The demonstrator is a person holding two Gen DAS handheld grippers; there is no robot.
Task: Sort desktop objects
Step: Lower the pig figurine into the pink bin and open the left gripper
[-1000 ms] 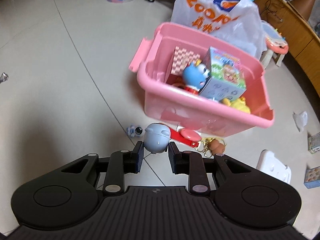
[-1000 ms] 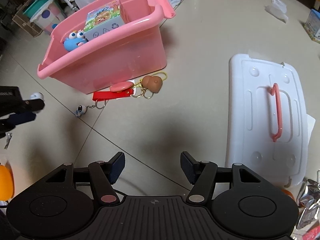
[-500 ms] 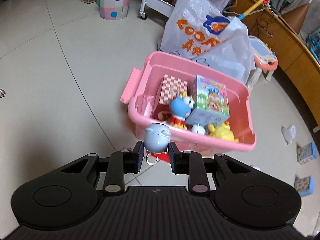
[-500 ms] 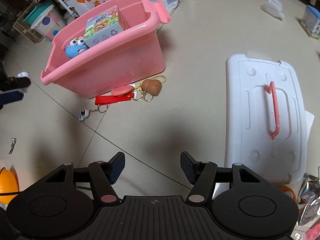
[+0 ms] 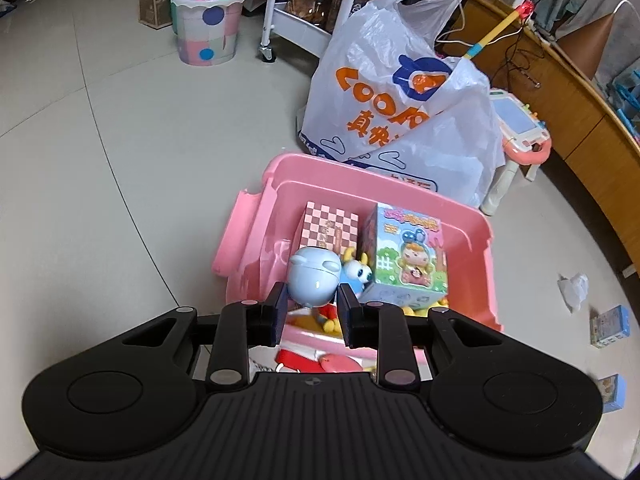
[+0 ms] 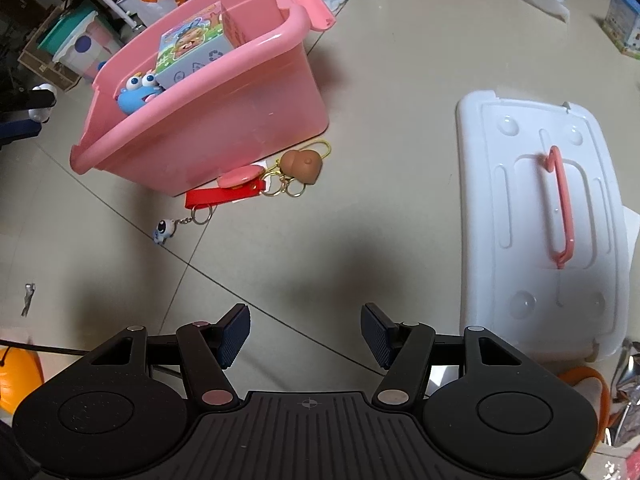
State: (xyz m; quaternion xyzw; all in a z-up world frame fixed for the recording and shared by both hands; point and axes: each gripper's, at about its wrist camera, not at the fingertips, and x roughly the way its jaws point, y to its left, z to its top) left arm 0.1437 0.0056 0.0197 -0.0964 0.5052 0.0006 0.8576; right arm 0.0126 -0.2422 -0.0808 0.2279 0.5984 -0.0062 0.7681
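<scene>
My left gripper (image 5: 311, 300) is shut on a pale blue round toy figure (image 5: 313, 278) and holds it above the near rim of the pink bin (image 5: 478, 224). The bin holds a checkered box (image 5: 330, 224), a cartoon toy box (image 5: 410, 254) and a blue googly-eyed toy (image 6: 138, 92). My right gripper (image 6: 306, 334) is open and empty above bare floor. On the floor before the pink bin (image 6: 208, 128) lie a red strap keychain (image 6: 224, 196), a brown heart charm (image 6: 302, 164) and a small white-blue robot keychain (image 6: 166, 229).
The bin's white lid (image 6: 540, 216) with a pink handle lies on the floor at right. A white shopping bag (image 5: 404, 88) stands behind the bin. Small boxes (image 5: 610, 326) and a crumpled wrapper (image 5: 574, 286) lie at far right. A dotted bucket (image 5: 208, 26) stands at the back.
My left gripper has risen and moved forward with the blue toy, from floor level beside the bin to above its near rim. My right gripper has barely moved.
</scene>
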